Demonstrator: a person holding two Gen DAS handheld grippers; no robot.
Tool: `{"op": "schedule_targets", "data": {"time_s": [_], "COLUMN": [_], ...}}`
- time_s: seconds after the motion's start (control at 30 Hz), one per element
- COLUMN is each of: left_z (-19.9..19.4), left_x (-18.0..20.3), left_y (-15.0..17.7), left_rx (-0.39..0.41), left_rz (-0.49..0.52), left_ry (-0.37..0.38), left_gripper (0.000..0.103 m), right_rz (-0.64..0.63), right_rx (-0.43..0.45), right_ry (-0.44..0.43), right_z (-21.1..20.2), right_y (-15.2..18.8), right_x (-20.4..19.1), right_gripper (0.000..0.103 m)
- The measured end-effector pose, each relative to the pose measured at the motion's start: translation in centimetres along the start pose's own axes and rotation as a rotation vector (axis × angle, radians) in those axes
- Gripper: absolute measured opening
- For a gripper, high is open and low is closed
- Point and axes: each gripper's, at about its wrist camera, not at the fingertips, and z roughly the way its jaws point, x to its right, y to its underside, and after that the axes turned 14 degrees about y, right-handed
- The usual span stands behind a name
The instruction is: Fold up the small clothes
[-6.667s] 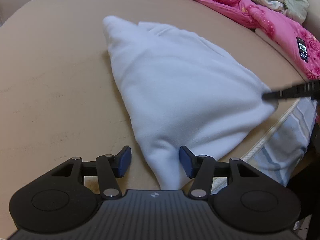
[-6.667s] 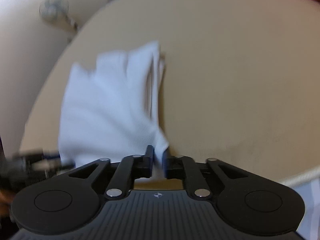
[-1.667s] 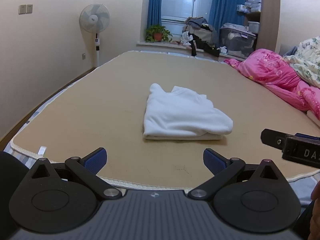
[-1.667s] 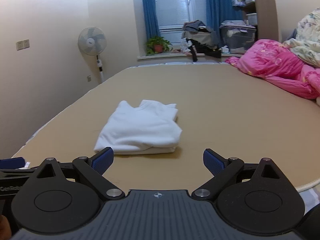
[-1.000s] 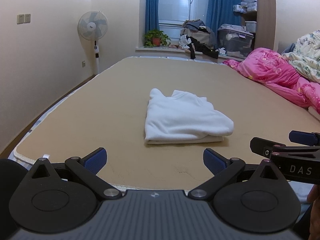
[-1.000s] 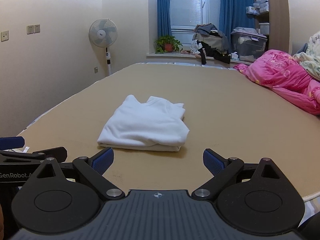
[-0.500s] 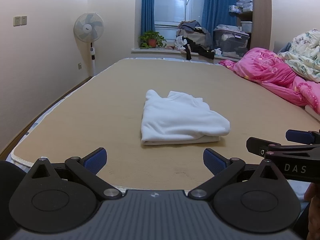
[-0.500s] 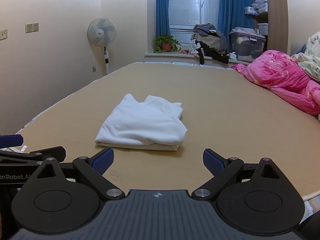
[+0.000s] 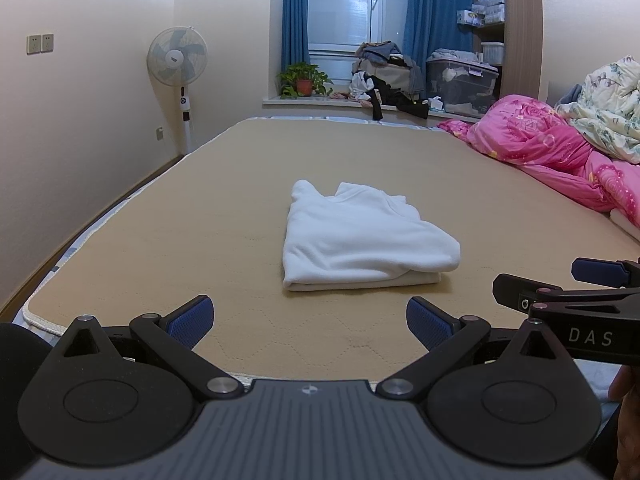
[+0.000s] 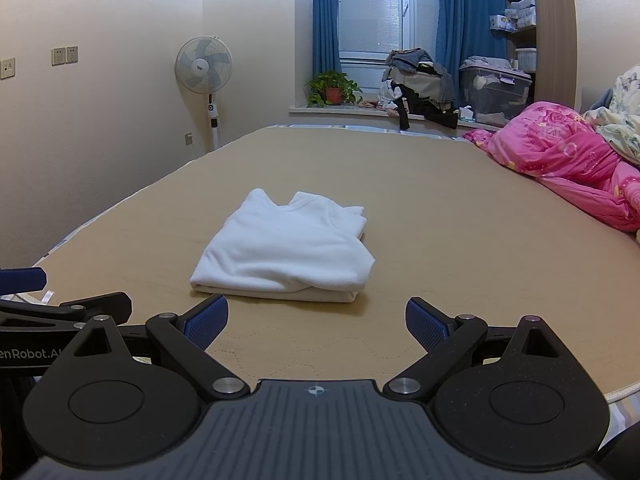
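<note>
two hand-held grippers sit nearest me, both back at the near edge of the bed and well short of the cloth. my left hand-held gripper (image 9: 308,322) has its blue pads spread wide with nothing between them, and my right hand-held gripper (image 10: 316,322) is spread wide too, also empty. in the left wrist view the right one pokes in from the right of the garment, level with its near edge; in the right wrist view the left one shows at the left of the garment.

one white garment (image 9: 360,236) lies beyond both, folded into a compact stack, flat on the tan bed (image 9: 200,240). from the left unit it lies straight ahead, a touch right; from the right unit (image 10: 288,248) it lies ahead and a touch left, so it sits between the two, neither clearly nearer. its long axis runs away from me, thick folded edge toward me, collar end far.

i judge this fold finished, with no second small garment on the mat.

beyond the garment, one pink quilt (image 9: 552,152) lies at its far right, one standing fan (image 9: 178,58) far left.
</note>
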Motion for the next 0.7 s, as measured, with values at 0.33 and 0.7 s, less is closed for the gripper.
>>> {"op": "schedule_targets", "data": {"time_s": [0.33,0.7], "left_z": [0.20,0.32], "left_x": [-0.45,-0.67], "left_y": [0.10,0.19], "left_rx": [-0.005,-0.007], "left_rz": [-0.001,0.002], "left_ry": [0.002,0.002], "left_gripper": [0.103,0.103], "right_rz": [-0.001,-0.002], "right_rx": [0.000,0.000], "right_ry": [0.002,0.002], "right_z": [0.01,0.06], "right_y": [0.01,0.02], "right_x": [-0.08,-0.10], "right_gripper": [0.095,0.095]}}
